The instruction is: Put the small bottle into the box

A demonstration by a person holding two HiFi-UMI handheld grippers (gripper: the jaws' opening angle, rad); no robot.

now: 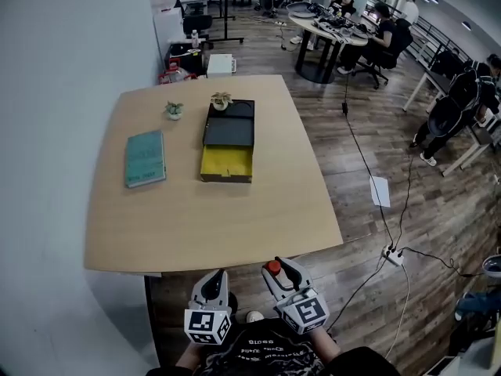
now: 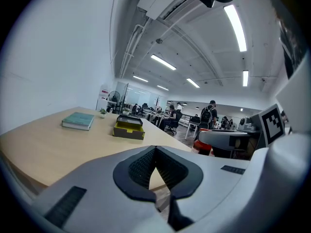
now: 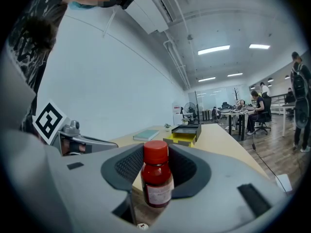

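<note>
Bottle (image 3: 156, 178), glossy dark red with a round red cap, stands upright, clamped between the ribbed pads (image 3: 129, 169) of your right gripper (image 3: 155, 161), while your left gripper (image 2: 155, 152) is closed and empty.

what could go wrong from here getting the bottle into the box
The small bottle stands upright between the right gripper's jaws, with the box far across the table; it could tilt or slip on the way.
The black lid lies open behind the yellow tray; overshooting may land the bottle there.
The left gripper is shut and empty, so a nudged box may slide.
</note>
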